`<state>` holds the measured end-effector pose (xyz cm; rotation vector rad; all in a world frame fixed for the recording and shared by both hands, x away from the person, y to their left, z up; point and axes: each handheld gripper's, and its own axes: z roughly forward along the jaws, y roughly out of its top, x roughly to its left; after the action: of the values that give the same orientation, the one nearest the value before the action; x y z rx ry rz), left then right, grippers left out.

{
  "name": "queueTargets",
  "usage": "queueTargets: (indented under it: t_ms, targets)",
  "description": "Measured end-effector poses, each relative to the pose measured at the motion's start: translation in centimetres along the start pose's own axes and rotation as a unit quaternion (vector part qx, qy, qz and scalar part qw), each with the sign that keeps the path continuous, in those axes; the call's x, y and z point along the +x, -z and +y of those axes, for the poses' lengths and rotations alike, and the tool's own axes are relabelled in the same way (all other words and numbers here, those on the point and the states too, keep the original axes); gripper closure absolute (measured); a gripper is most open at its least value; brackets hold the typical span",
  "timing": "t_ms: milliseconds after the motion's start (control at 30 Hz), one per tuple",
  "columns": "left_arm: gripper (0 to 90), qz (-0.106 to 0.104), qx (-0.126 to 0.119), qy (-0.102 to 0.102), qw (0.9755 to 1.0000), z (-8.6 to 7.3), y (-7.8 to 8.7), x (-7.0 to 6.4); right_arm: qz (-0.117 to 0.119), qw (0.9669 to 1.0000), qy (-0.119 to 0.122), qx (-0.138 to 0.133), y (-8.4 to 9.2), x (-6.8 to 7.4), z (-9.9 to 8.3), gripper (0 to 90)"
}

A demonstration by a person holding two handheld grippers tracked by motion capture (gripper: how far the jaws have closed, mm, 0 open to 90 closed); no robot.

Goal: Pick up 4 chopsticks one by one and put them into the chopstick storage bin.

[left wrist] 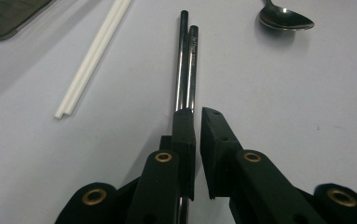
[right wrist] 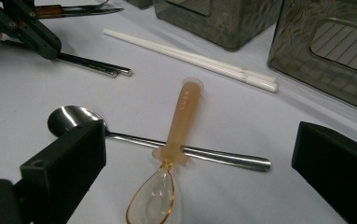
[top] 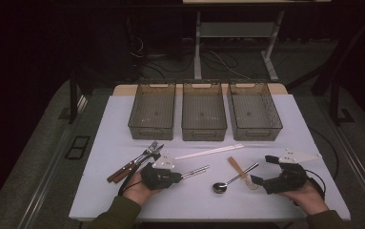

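On the left of the table [top: 99, 191], a fork and knife [top: 133, 163] are lying side by side, untouched, just beyond the left gripper [top: 180, 175]. That gripper is working on the metal chopsticks [left wrist: 186, 65]. Its jaws are standing narrow, and in the left gripper view the pair is running under the left jaw and out ahead of it, so the jaws look to be closing on the near end. Whether the pads are pressing hard yet, I cannot tell.

So the step in hand is judged to be the pick-up of the chopsticks, probably to sort them into one of the three bins [top: 204, 117] standing in a row at the far side. The next move is calling for a firm pinch on both sticks at once, then a level lift so neither slips out, and a carry over the white chopsticks [top: 208, 152] lying between them and the bins.

Further right, a steel spoon [right wrist: 120, 135] is lying on the table with an amber plastic spoon [right wrist: 176, 140] resting across its handle.

The right gripper [top: 261, 171] is waiting with jaws wide apart, holding nothing, pointed at the two spoons.
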<state>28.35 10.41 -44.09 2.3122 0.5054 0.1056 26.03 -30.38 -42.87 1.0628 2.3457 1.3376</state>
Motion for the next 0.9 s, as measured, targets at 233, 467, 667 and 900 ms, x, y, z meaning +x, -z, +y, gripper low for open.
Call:
queueTargets:
  t_ms: [233, 467, 667, 900]
  targets:
    - [82.8, 0.013, 0.002, -0.006, 0.9999, -0.03, 0.04, 0.05, 0.000, 1.0000, 0.000, 0.000, 0.00, -0.02, 0.00, 2.8]
    - [82.0, 0.011, 0.009, -0.010, 0.9998, -0.03, -0.18, -0.04, 0.000, 1.0000, 0.000, 0.000, 0.01, -0.02, 0.00, 2.8]
    - [82.2, 0.005, 0.016, -0.012, 0.9998, -0.05, -0.45, -0.09, 0.000, 1.0000, 0.000, 0.000, 0.01, -0.03, 0.01, 2.8]
    - [80.0, -0.012, 0.006, 0.008, 0.9999, -0.28, -0.51, 0.23, 0.001, 1.0000, 0.000, 0.002, -0.03, 0.01, 0.01, 2.8]
